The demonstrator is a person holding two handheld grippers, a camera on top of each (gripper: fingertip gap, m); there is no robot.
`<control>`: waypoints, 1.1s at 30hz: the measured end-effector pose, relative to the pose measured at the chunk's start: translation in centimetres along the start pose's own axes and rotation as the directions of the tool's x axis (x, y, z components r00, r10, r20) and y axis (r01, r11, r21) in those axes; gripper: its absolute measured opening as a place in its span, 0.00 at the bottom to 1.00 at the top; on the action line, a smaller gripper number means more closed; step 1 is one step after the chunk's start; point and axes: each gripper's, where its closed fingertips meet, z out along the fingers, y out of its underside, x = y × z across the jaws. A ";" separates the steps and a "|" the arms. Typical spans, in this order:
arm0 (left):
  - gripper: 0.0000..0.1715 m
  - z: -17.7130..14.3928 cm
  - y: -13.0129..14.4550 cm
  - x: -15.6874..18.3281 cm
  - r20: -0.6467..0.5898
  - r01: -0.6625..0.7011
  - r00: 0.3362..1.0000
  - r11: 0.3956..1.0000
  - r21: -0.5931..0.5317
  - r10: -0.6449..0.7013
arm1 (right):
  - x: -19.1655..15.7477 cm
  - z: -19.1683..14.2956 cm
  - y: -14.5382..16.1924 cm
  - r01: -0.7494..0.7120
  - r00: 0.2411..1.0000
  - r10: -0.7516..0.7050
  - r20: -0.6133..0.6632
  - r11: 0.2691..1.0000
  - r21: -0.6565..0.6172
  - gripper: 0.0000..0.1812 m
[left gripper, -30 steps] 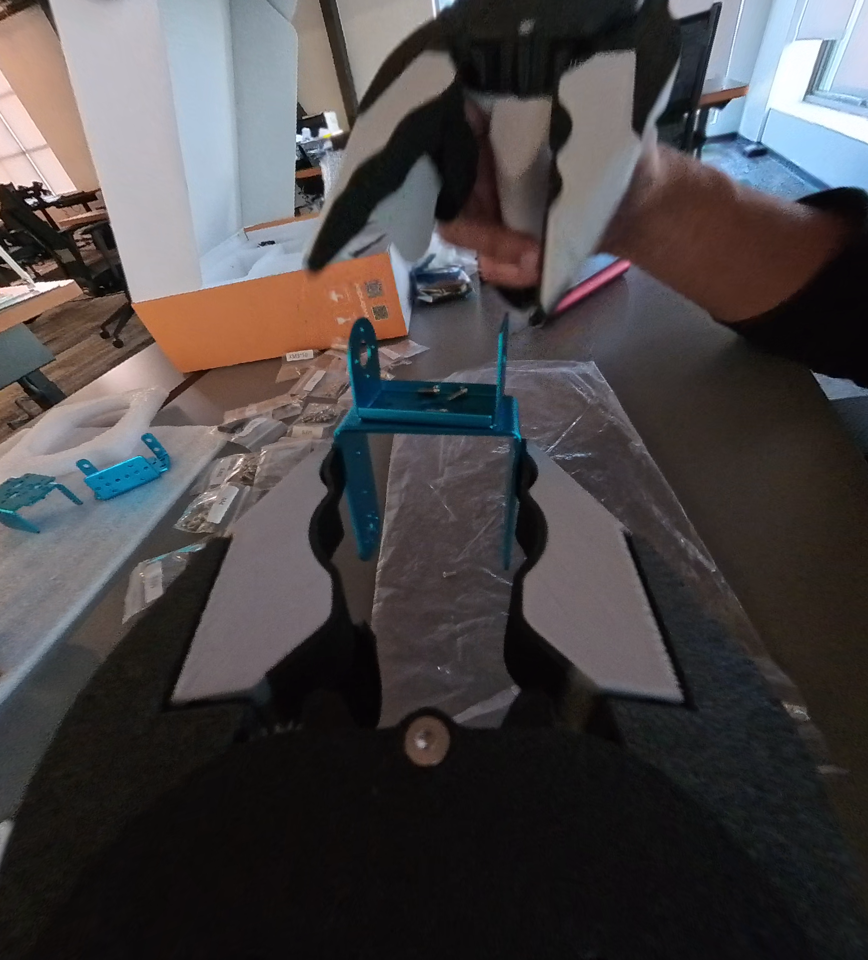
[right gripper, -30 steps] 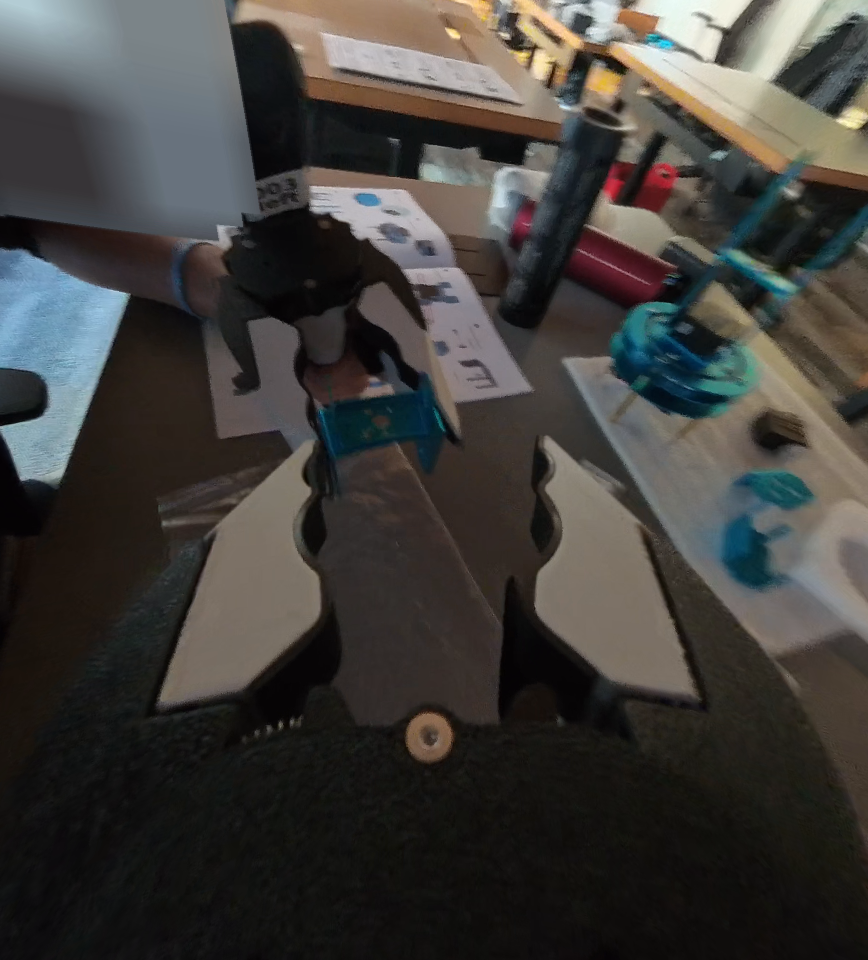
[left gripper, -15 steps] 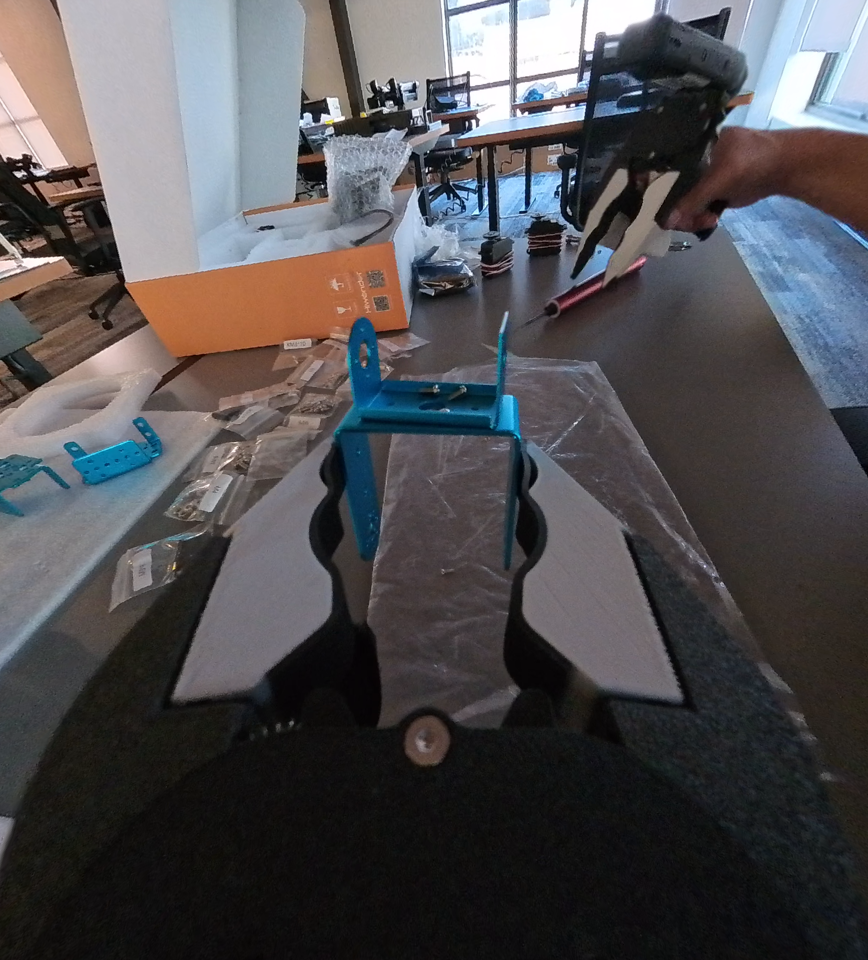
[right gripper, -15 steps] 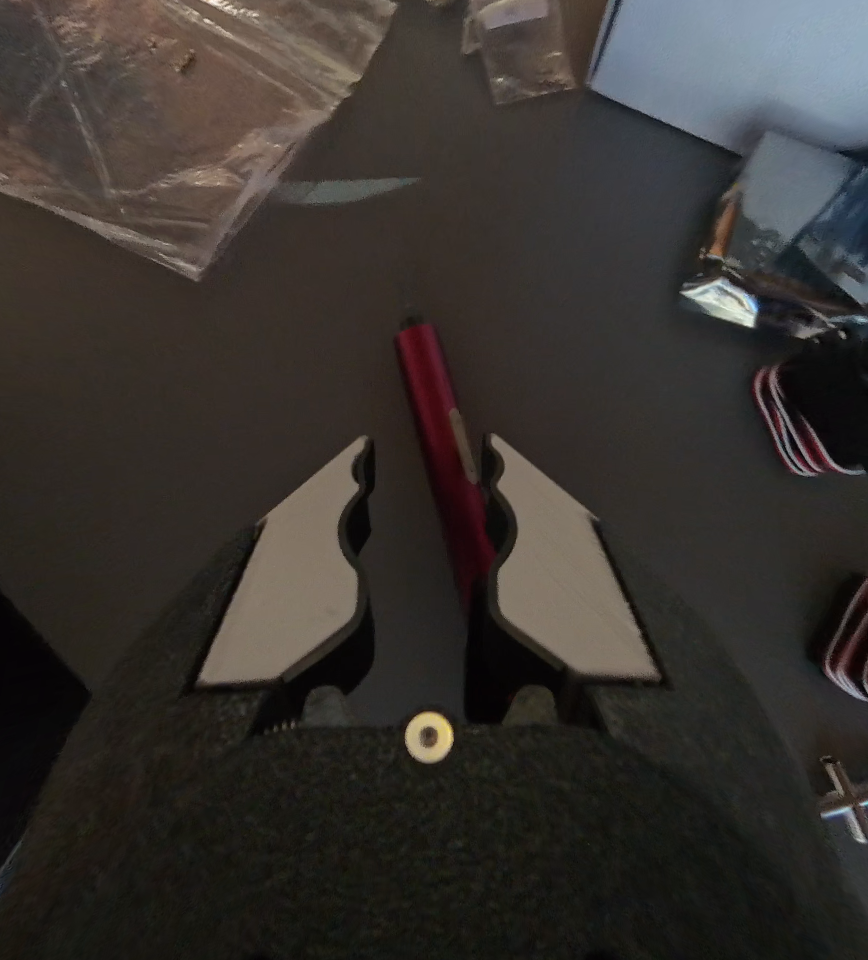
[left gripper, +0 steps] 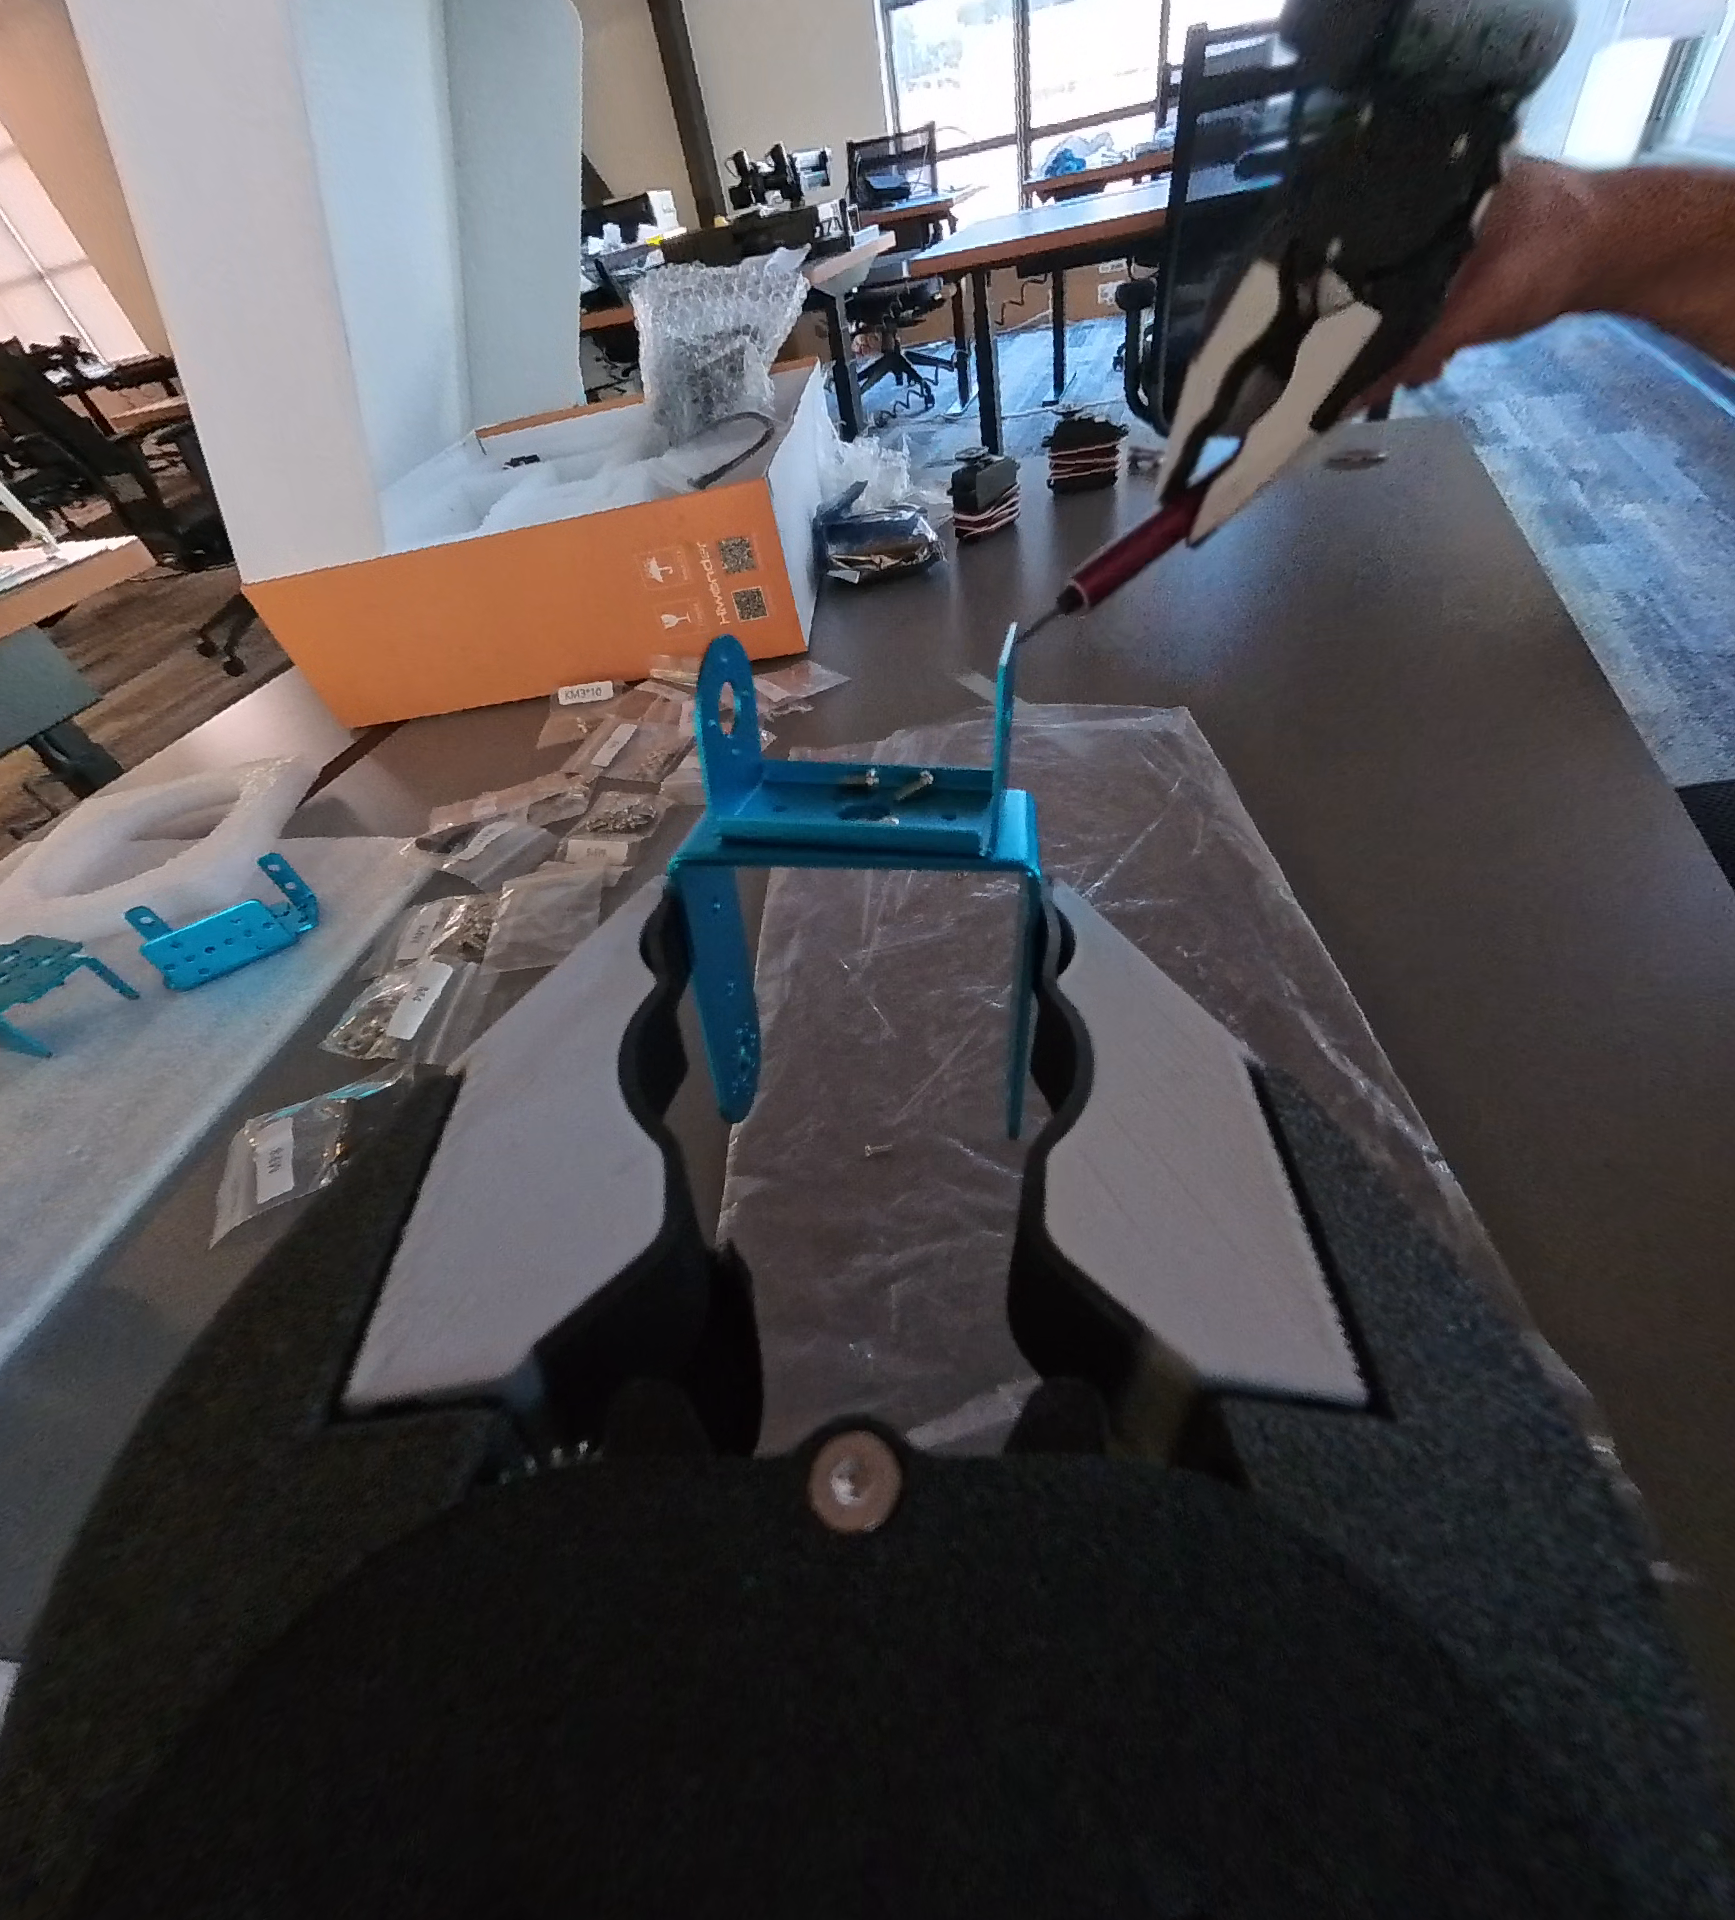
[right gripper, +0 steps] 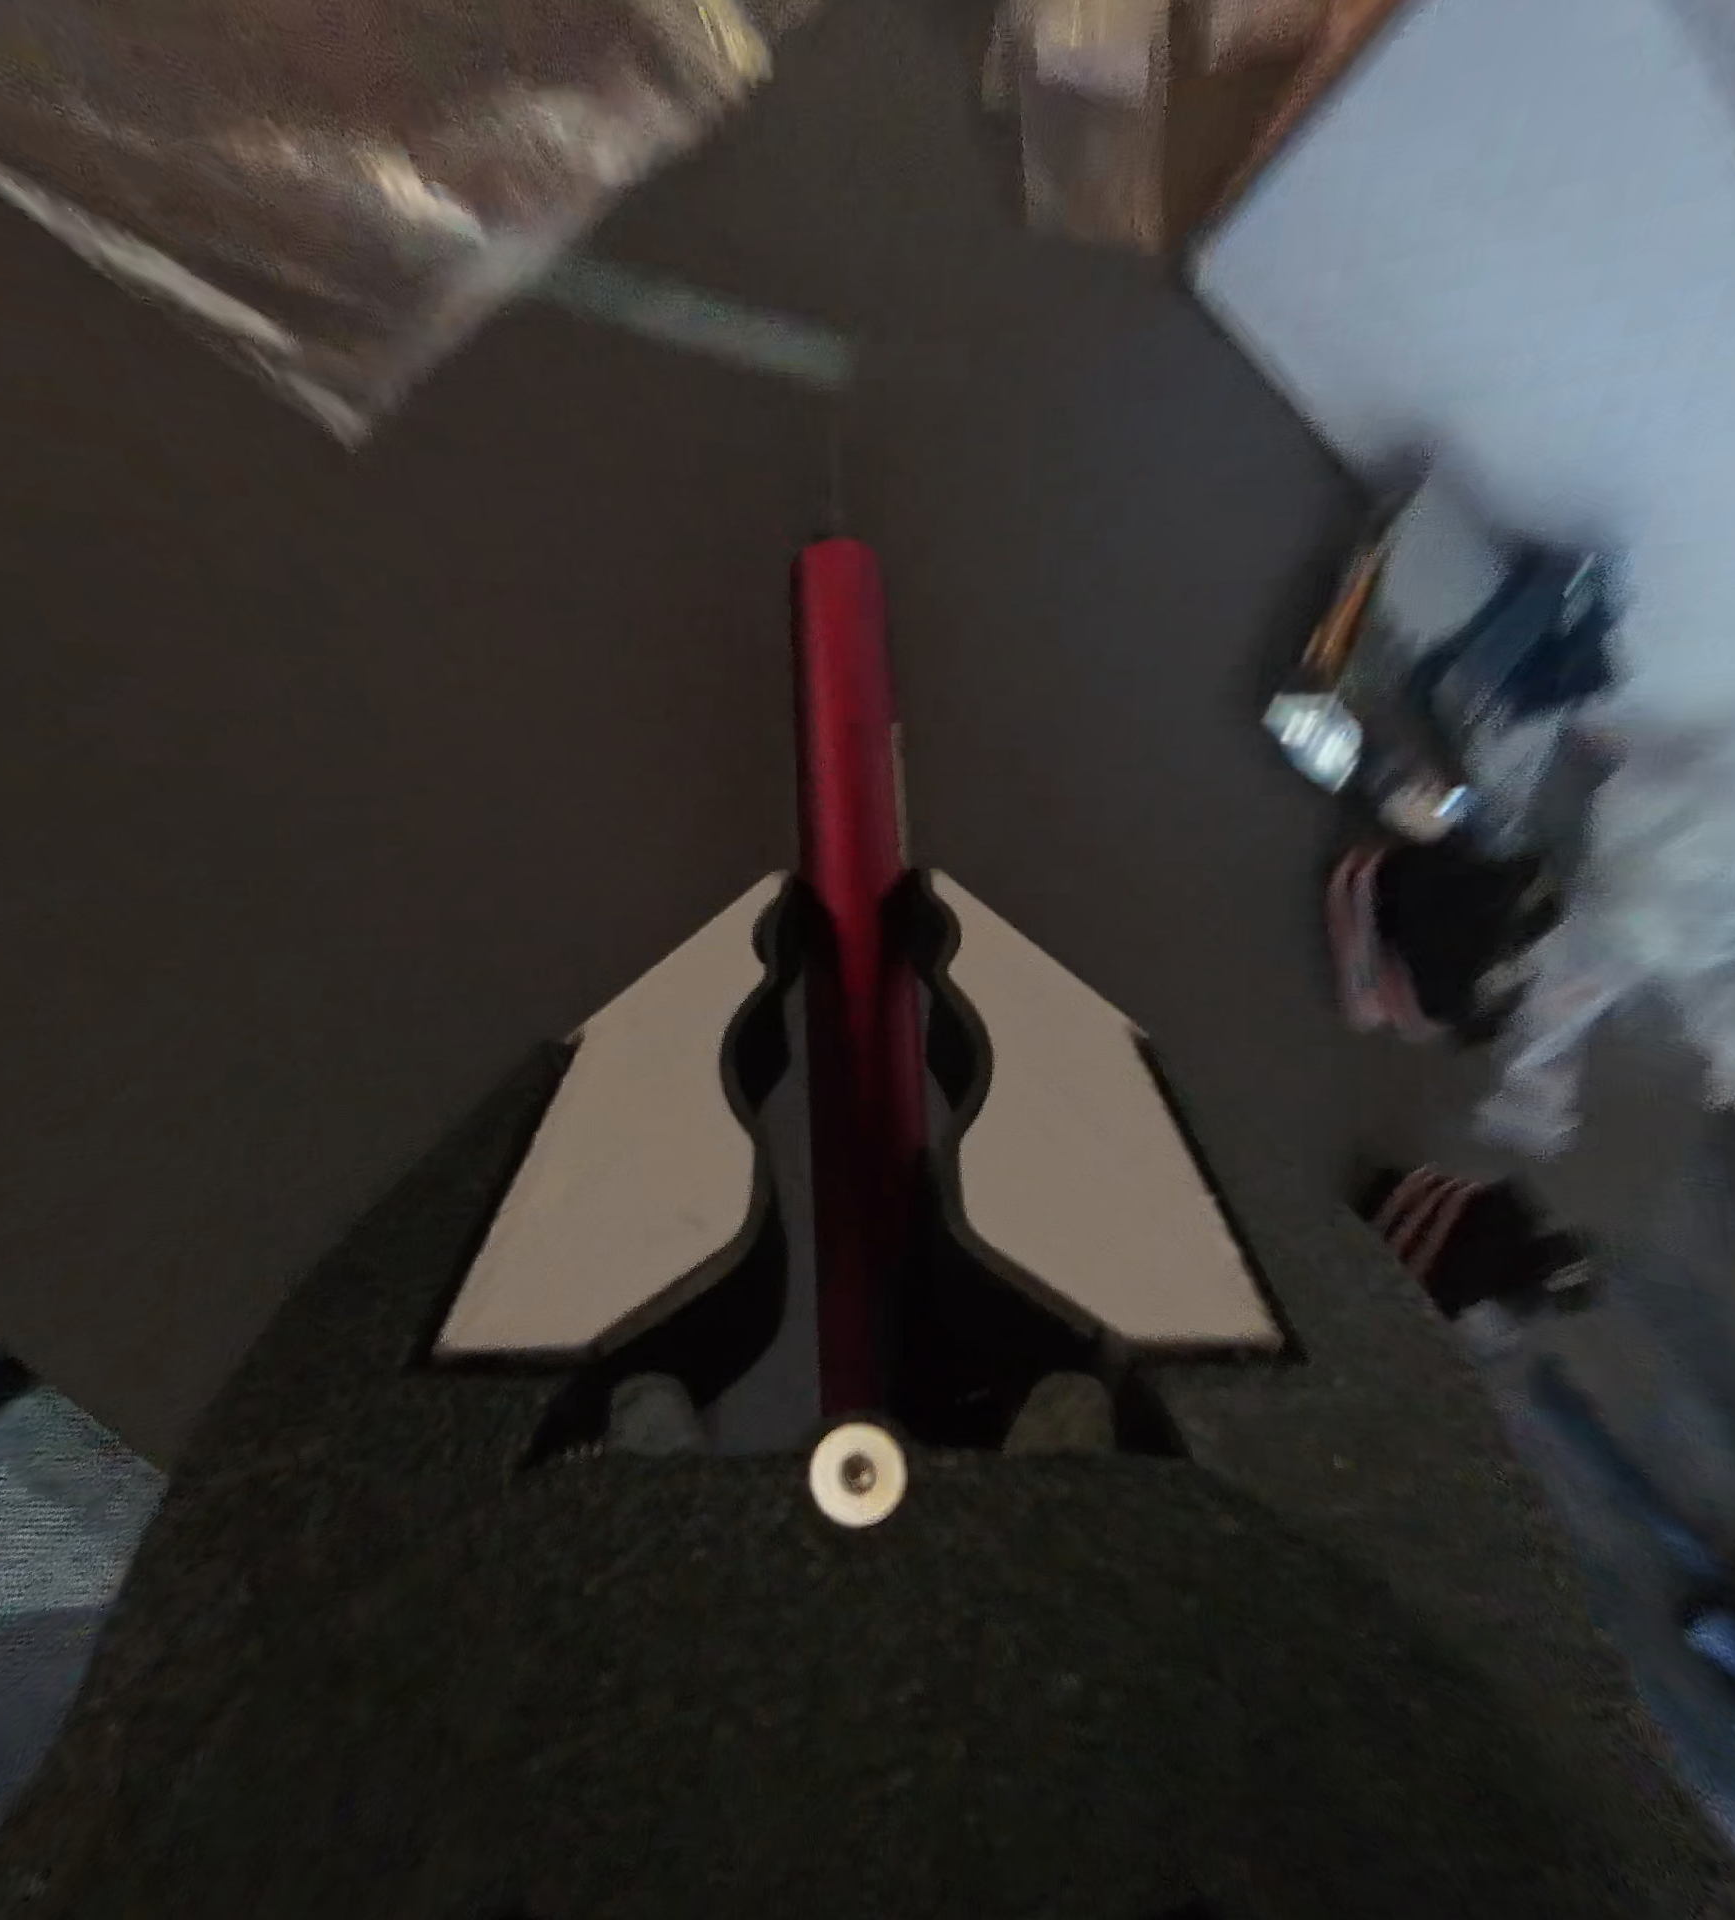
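Observation:
My left gripper (left gripper: 850,925) is shut on a blue U-shaped metal bracket (left gripper: 847,868), its pads pressed on the bracket's two legs. A second blue bracket (left gripper: 842,790) sits on top of it with two loose screws (left gripper: 894,781) in it. My right gripper (right gripper: 847,894) is shut on a red screwdriver (right gripper: 847,748), which points forward between the pads. In the left wrist view the right gripper (left gripper: 1218,497) holds the screwdriver (left gripper: 1133,561) lifted off the dark table (left gripper: 1362,831), tip down near the upper bracket's right ear.
A clear plastic sheet (left gripper: 1133,935) lies under the brackets. An open orange and white box (left gripper: 530,582), small bags of screws (left gripper: 489,894), black servos (left gripper: 988,488) and two loose blue brackets (left gripper: 219,935) on white foam lie to the left and behind. Left tips to right tips: about 35 cm.
My right gripper left the brackets, went down to the red screwdriver on the table, closed on it and lifted it. My left gripper has kept still with the bracket.

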 end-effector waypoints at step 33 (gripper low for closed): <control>0.39 -0.1 0.2 0.2 0.001 -0.043 0.999 0.999 -0.015 0.043 | -10.2 -3.2 -27.7 0.842 0.538 -0.843 0.030 0.538 0.032 0.11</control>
